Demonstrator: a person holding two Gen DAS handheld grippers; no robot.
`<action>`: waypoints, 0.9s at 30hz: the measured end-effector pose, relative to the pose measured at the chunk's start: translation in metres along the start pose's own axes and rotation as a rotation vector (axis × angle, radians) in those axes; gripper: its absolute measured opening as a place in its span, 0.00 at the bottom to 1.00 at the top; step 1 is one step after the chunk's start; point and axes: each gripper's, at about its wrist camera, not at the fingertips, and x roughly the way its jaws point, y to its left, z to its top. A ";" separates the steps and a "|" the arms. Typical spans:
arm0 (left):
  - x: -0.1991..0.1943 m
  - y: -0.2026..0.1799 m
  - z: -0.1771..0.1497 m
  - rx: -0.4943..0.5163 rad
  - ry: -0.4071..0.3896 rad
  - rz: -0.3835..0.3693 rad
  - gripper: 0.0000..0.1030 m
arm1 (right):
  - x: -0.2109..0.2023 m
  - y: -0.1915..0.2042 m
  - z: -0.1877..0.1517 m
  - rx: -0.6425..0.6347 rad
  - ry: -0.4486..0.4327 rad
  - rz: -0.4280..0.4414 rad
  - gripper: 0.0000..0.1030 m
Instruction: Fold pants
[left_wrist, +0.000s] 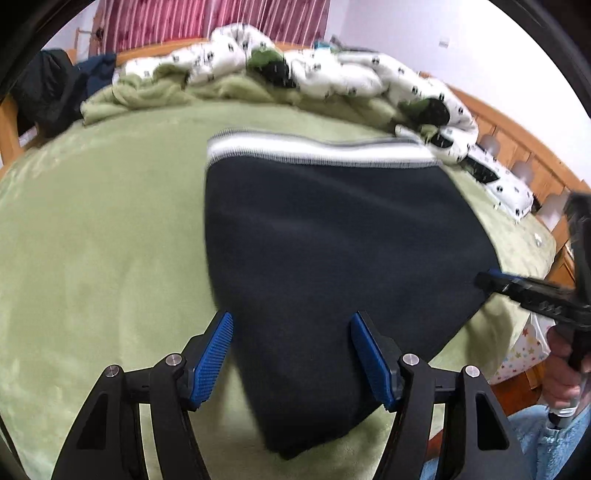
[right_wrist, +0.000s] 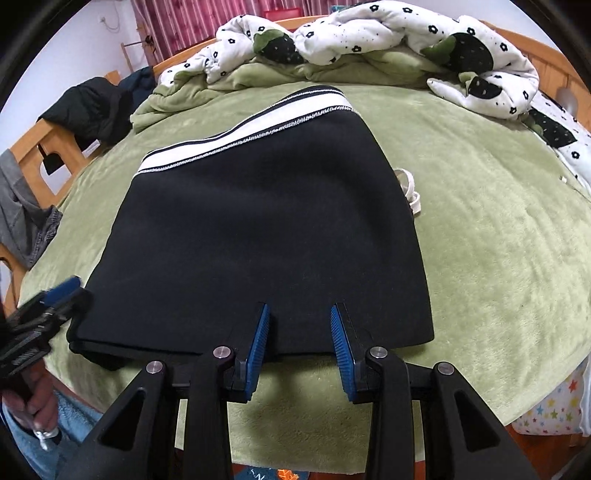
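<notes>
Left wrist view: the pants (left_wrist: 332, 236) lie on the green blanket (left_wrist: 92, 240) as a compact dark block, waistband at the far end, so folding appears nearly finished; the left gripper (left_wrist: 291, 354) hangs over the near corner, jaws wide, holding nothing. Right wrist view: stacked layers show at the near edge of the pants (right_wrist: 266, 229); the right gripper (right_wrist: 299, 347) sits just above that edge, jaws apart and empty, with little apparently left beyond a final fold or smoothing

Two black plastic grippers, left gripper (left_wrist: 291, 321) and right gripper (right_wrist: 300, 312), have ridged blue pads (right_wrist: 260, 347), silver screws (left_wrist: 410, 359), bare-skinned hands (right_wrist: 38, 402).
</notes>
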 end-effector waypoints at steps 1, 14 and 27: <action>0.004 0.000 -0.003 -0.002 0.003 0.002 0.64 | 0.000 -0.001 -0.001 0.002 0.001 0.005 0.33; 0.024 0.001 -0.011 -0.032 0.032 -0.040 0.76 | 0.005 0.004 -0.004 -0.022 0.043 0.035 0.37; 0.020 0.000 -0.016 -0.012 0.030 -0.041 0.76 | 0.005 0.020 -0.006 -0.095 0.072 0.072 0.40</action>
